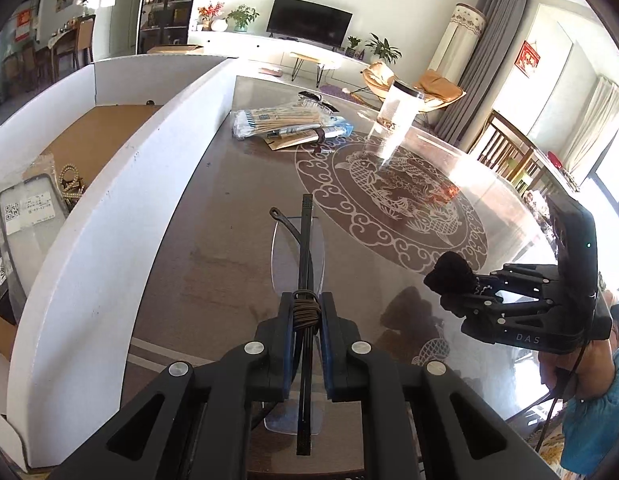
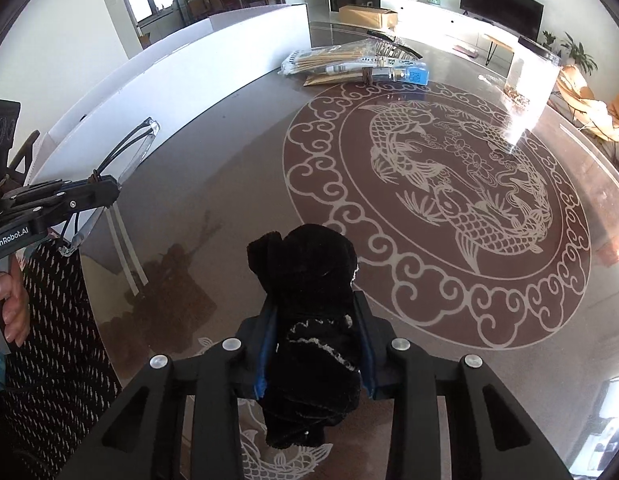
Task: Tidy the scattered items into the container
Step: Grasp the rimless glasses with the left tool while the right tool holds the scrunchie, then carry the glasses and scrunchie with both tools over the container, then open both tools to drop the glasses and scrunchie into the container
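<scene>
A: Two loads up. Left hand-held gripper [image 1: 305, 312] is clamped on the folded glasses [image 1: 299, 248], above the surface [image 1: 213, 240], beside the white box [image 1: 109, 216].
B: Right hand-held gripper [image 2: 315, 336]?
A: Closed around the black cloth [image 2: 305, 276], well apart from the box.
B: Tip?
A: Probably clear the wall, go left, lower glasses gently, then release.
</scene>
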Demonstrator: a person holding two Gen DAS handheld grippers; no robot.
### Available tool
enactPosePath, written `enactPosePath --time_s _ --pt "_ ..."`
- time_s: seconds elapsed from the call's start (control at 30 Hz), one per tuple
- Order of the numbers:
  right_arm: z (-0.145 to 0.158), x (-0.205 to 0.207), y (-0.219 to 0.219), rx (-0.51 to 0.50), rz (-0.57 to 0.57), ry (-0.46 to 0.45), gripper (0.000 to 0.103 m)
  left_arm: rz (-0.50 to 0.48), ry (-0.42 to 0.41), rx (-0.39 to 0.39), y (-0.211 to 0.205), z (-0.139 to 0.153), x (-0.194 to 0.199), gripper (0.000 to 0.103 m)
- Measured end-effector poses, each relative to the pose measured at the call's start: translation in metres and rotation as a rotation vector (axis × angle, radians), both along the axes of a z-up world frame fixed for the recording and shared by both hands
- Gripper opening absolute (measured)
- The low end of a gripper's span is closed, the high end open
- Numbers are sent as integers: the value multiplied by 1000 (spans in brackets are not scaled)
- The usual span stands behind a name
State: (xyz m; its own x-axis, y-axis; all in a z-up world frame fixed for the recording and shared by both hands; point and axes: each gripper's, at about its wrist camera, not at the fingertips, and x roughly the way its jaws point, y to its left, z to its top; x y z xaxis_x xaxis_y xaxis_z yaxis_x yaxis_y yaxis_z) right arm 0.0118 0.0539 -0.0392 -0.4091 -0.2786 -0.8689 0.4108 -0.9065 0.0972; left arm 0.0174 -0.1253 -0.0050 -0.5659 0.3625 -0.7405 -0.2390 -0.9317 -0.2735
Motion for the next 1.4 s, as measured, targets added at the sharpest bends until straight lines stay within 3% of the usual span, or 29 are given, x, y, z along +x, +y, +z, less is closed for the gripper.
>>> enactPosePath --time_s 0.17,0.33,0.43,0.6,0.77,0.8,0.83,0.87,0.9,0.93,1.2,1.4 --pt "26 0 -36 -14 55 55 35 45 51 45 -36 41 3 11" --pt "84 -25 -91 -93 121 158 35 173 113 14 -108 83 -7 11" --pt "121 -45 -137 -173 173 208 35 268 104 0 -158 94 -19 11" --pt "150 -75 -229 -243 296 258 36 387 40 -59 -218 77 -38 11" --pt "114 -119 -303 -184 340 215 38 443 -86 -79 -247 31 -54 13" --pt "103 -128 -311 -169 338 191 39 453 -114 -91 -249 23 -56 17" --pt "91 -136 -318 -148 335 170 48 457 -138 -101 -250 17 -57 31" --pt "79 -142 -322 -119 331 153 75 455 -148 -104 -250 12 -57 42" --pt "71 -147 -325 -91 325 141 97 454 -150 -106 -250 8 -57 69" --pt "64 -149 -325 -80 320 140 99 455 -139 -111 -249 7 -54 86" --pt "72 -124 -271 -195 263 215 99 462 -45 -69 -230 15 -35 86" --pt "69 -85 -184 -224 122 292 103 332 79 -64 -160 46 -11 86"
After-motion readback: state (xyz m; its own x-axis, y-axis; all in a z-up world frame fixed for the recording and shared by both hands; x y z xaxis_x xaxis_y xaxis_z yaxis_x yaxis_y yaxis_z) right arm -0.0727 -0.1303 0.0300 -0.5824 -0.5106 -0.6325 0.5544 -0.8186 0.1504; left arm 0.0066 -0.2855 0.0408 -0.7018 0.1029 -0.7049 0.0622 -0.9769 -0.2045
